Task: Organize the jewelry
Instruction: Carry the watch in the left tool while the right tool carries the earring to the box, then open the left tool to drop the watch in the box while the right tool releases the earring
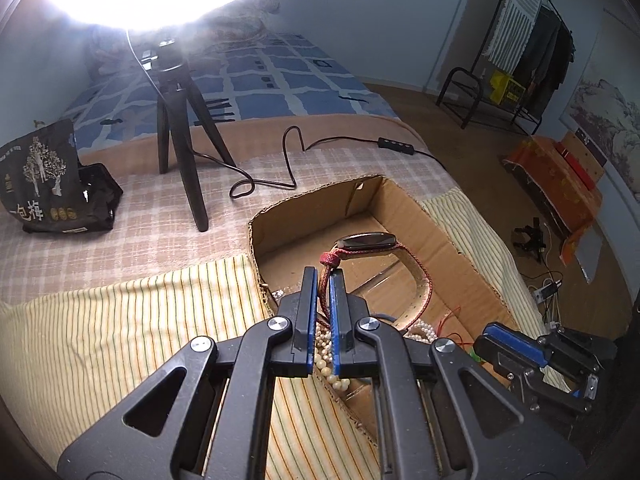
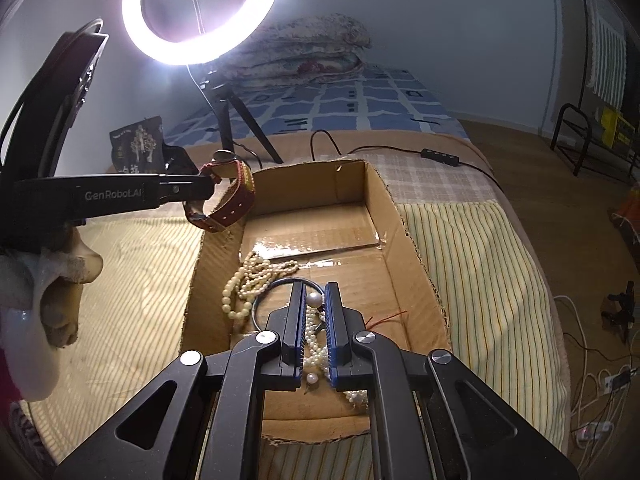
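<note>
My left gripper [image 1: 324, 274] is shut on the red woven strap of a wristwatch [image 1: 366, 242] and holds it in the air over the left side of an open cardboard box [image 1: 472, 276]. The watch [image 2: 228, 196] also hangs from that gripper in the right wrist view. My right gripper [image 2: 314, 294] is low inside the box [image 2: 384, 200], its jaws a narrow gap apart around a white pearl [image 2: 314, 300] and a strand of small pearls [image 2: 314, 344]. A cream pearl necklace [image 2: 248, 280] and a dark bangle [image 2: 264, 300] lie on the box floor.
The box sits on a yellow striped cloth [image 2: 472, 264] over a bed. A ring light [image 2: 200, 12] on a tripod [image 1: 180, 128] stands behind it, with its cable [image 1: 280, 168] and a black snack bag [image 1: 52, 184] at the left. The bed edge and floor are to the right.
</note>
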Demonstrator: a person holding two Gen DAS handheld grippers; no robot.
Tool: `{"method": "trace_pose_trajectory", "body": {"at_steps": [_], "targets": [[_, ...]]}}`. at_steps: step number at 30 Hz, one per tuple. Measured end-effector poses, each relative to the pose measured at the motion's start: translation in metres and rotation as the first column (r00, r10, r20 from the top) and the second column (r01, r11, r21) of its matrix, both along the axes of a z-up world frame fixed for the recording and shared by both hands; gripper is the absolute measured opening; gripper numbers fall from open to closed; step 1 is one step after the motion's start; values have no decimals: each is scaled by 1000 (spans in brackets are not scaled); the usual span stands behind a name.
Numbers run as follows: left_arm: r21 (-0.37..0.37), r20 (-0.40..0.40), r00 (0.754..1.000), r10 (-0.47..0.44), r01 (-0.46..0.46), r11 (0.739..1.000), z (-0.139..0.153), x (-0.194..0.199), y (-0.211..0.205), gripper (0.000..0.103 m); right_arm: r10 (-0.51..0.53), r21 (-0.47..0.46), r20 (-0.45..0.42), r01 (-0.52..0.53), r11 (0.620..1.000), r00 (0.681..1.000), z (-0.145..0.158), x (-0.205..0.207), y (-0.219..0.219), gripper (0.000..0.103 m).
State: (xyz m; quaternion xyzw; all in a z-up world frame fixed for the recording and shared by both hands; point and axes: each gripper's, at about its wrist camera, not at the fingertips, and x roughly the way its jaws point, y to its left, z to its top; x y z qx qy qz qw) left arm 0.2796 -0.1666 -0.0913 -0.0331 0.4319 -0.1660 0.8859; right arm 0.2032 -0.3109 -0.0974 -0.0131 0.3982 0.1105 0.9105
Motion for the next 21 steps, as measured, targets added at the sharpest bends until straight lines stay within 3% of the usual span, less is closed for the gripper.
{"method": "trace_pose_trajectory", "body": {"at_steps": [15,17,18,19,20,21], "targets": [[22,-1,1000,13,-13,1000,-4,3,1,6,11,-29,7,-11,1000,1000,0,-2,7,8],[17,3,1000,10,-10,1000,-3,3,2,12,4,-32,4,-4,999,1000,0,-2,7,11],[19,9,1000,11,-11,1000,-2,2,2,15,3,-34,4,-3,999,1000,0,-2,6,18],[21,17,1000,14,-14,1000,0,2,2,28,3,-36,6,-3,999,1000,1,-2,7,22],[19,24,1000,16,-16,1000,1,1,3,43,2,-41,8,-1,999,1000,1,-3,7,35],[18,35,999,22,-22,1000,3,1,4,48,1,-44,11,-1,999,1000,1,-3,8,46]]}}
